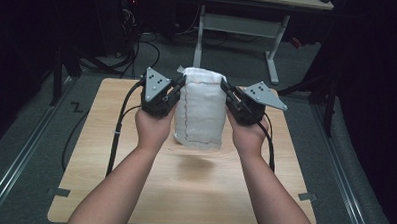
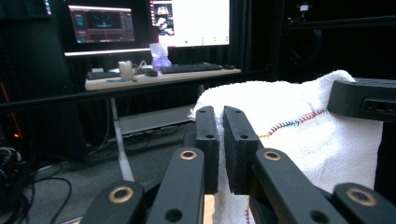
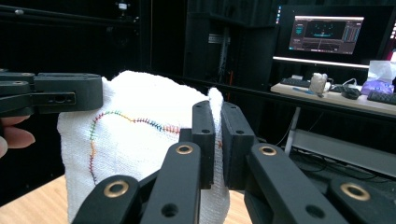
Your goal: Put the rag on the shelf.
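Note:
A white cloth [image 1: 200, 109] with a multicoloured stitched seam hangs in the air above the wooden table [image 1: 109, 164], held up by both grippers at its top corners. My left gripper [image 1: 178, 86] is shut on the cloth's left upper edge, and in the left gripper view the white cloth [image 2: 299, 130] is pinched between the jaws of that gripper [image 2: 220, 149]. My right gripper [image 1: 226, 90] is shut on the right upper edge; the right gripper view shows the cloth [image 3: 135, 140] caught in its jaws [image 3: 218, 140]. The cloth's lower end hangs just above the tabletop.
The table is a light wooden board on a grey floor. Behind it stands a desk frame [image 1: 239, 28] with cables on the floor. A desk with monitors [image 2: 149, 23] and a keyboard lies beyond. The other gripper [image 3: 46, 95] shows at the left of the right gripper view.

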`<act>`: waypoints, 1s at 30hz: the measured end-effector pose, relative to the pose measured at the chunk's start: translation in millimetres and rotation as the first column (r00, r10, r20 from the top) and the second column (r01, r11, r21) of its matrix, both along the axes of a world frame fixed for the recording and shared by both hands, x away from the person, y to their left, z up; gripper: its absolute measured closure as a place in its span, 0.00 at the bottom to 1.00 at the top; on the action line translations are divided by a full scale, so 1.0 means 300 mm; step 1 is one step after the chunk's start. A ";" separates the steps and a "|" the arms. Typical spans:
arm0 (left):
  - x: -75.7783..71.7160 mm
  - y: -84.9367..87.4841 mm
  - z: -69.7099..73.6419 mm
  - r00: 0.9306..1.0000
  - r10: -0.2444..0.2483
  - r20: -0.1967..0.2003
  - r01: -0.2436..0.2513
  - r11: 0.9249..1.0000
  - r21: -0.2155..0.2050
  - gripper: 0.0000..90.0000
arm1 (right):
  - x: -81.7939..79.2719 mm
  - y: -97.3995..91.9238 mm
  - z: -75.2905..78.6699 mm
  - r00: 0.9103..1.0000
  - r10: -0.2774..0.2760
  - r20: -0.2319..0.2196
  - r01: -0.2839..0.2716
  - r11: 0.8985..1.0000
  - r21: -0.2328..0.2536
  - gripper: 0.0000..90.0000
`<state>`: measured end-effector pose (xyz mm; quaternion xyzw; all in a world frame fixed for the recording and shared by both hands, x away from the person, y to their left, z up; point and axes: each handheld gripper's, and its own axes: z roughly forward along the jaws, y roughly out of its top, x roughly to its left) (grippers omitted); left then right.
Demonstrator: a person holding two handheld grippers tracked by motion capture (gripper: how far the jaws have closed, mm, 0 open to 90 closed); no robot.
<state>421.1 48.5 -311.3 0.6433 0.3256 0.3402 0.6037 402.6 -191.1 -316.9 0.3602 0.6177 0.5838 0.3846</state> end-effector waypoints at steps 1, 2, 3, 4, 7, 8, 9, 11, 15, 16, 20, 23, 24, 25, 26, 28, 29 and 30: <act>0.017 0.002 0.010 1.000 0.009 0.001 -0.009 1.000 0.000 0.95 | 0.022 0.003 0.009 1.000 0.001 -0.006 -0.001 1.000 0.005 0.96; 0.024 0.002 0.014 1.000 0.012 0.002 -0.012 1.000 0.000 0.95 | 0.031 0.005 0.014 1.000 0.001 -0.007 -0.001 1.000 0.006 0.95; 0.032 0.003 0.018 1.000 0.016 0.004 -0.016 1.000 0.003 0.95 | 0.040 0.007 0.019 1.000 -0.001 -0.005 0.001 1.000 0.005 0.95; 0.032 0.003 0.018 1.000 0.016 0.004 -0.016 1.000 0.003 0.95 | 0.040 0.007 0.019 1.000 -0.001 -0.005 0.001 1.000 0.005 0.95; 0.059 0.001 0.027 1.000 0.028 0.004 -0.028 1.000 0.007 0.95 | 0.082 0.013 0.036 1.000 -0.002 -0.009 0.002 1.000 0.007 0.95; 0.070 0.001 0.030 1.000 0.031 -0.002 -0.031 0.999 0.009 0.95 | 0.082 0.013 0.036 1.000 -0.002 -0.009 0.002 1.000 0.007 0.95; 0.093 0.002 0.036 0.999 0.037 -0.010 -0.037 0.999 0.006 0.95 | 0.107 0.014 0.041 1.000 0.006 -0.020 -0.005 1.000 0.022 0.95; 0.117 0.001 0.045 0.999 0.043 -0.013 -0.043 0.999 0.019 0.95 | 0.134 0.013 0.043 1.000 0.007 -0.025 -0.006 1.000 0.028 0.95; 0.173 0.000 0.057 0.998 0.034 -0.060 -0.035 0.999 -0.014 0.95 | 0.193 0.011 0.044 0.998 -0.006 -0.056 0.007 1.000 0.025 0.95; 0.184 -0.008 0.057 0.998 0.040 -0.057 -0.039 0.999 0.002 0.95 | 0.205 0.008 0.045 0.998 -0.006 -0.061 0.008 1.000 0.030 0.95; 0.237 -0.029 0.047 0.996 0.036 -0.080 -0.035 0.999 0.007 0.95 | 0.248 -0.007 0.041 0.997 -0.017 -0.078 0.020 0.999 0.043 0.95; 0.263 -0.041 0.036 0.995 0.046 -0.091 -0.044 0.999 0.024 0.95 | 0.287 -0.014 0.024 0.994 -0.027 -0.103 0.030 0.999 0.030 0.95; 0.292 -0.045 0.023 0.993 0.047 -0.112 -0.044 0.999 0.027 0.95 | 0.300 -0.016 0.017 0.994 -0.031 -0.109 0.033 0.999 0.021 0.95; 0.307 -0.040 0.017 0.991 0.042 -0.126 -0.041 0.999 0.015 0.95 | 0.314 -0.017 0.011 0.992 -0.028 -0.119 0.030 0.999 0.018 0.95; 0.322 -0.037 0.011 0.989 0.037 -0.140 -0.037 0.999 0.000 0.95 | 0.326 -0.017 0.004 0.991 -0.029 -0.129 0.030 1.000 0.009 0.95; 0.345 -0.041 -0.004 0.985 0.050 -0.164 -0.049 0.999 0.011 0.95 | 0.347 -0.012 -0.007 0.989 -0.032 -0.142 0.031 0.999 -0.014 0.95; 0.345 -0.041 -0.004 0.985 0.050 -0.164 -0.049 0.999 0.011 0.94 | 0.356 -0.010 -0.011 0.988 -0.038 -0.147 0.034 0.999 -0.026 0.95; 0.362 -0.049 -0.021 0.983 0.061 -0.175 -0.055 0.998 0.034 0.94 | 0.364 -0.007 -0.016 0.987 -0.043 -0.152 0.039 0.999 -0.032 0.95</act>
